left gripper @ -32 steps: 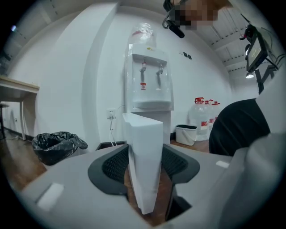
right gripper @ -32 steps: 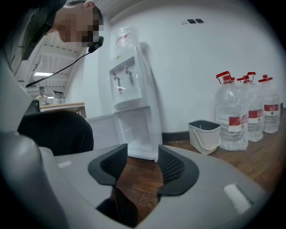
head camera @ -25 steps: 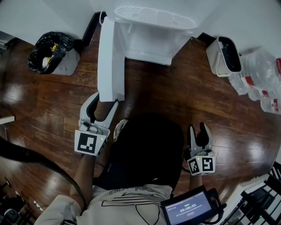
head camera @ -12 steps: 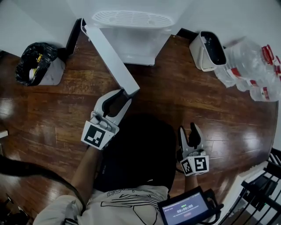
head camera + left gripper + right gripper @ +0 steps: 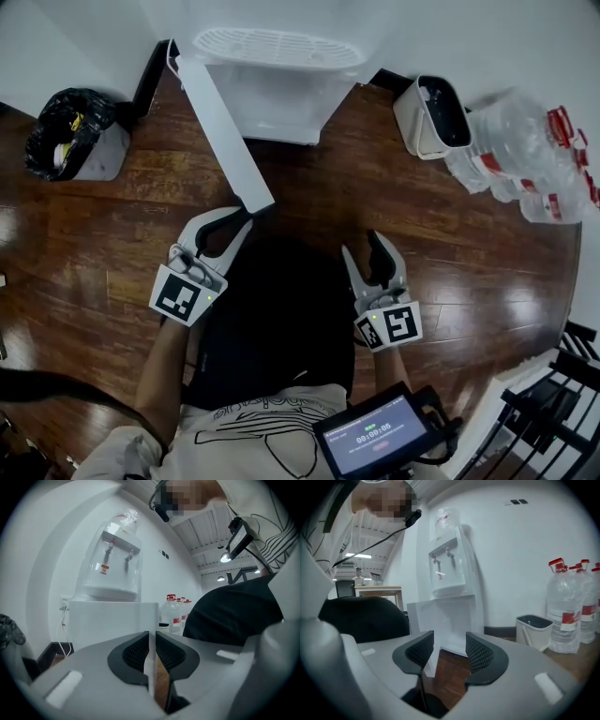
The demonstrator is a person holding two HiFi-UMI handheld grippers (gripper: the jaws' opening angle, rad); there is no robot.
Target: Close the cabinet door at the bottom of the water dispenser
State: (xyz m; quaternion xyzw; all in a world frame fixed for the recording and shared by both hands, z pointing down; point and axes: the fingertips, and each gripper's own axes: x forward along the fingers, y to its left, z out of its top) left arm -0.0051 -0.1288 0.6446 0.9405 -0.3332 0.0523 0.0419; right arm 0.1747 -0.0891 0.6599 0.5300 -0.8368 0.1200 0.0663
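Observation:
The white water dispenser (image 5: 281,75) stands against the far wall. Its bottom cabinet door (image 5: 220,131) hangs open, slanting out over the wood floor. My left gripper (image 5: 230,220) is at the door's free end. In the left gripper view the thin door edge (image 5: 148,663) runs between the pads of the left gripper (image 5: 152,641). The jaws are closing, and a slit of floor still shows beside the right-hand pad. My right gripper (image 5: 375,246) hovers open and empty to the right. The right gripper (image 5: 450,653) faces the door (image 5: 423,620) and the dispenser (image 5: 450,573).
A bin lined with a black bag (image 5: 70,131) sits left of the dispenser. A white bin (image 5: 433,117) and several large water bottles (image 5: 525,159) stand to its right. A black railing (image 5: 553,403) is at the lower right, and a tablet (image 5: 375,436) hangs at my chest.
The door swung from straight out to a slant toward the right. My left gripper's jaws narrowed around its free end. My right gripper moved forward and left.

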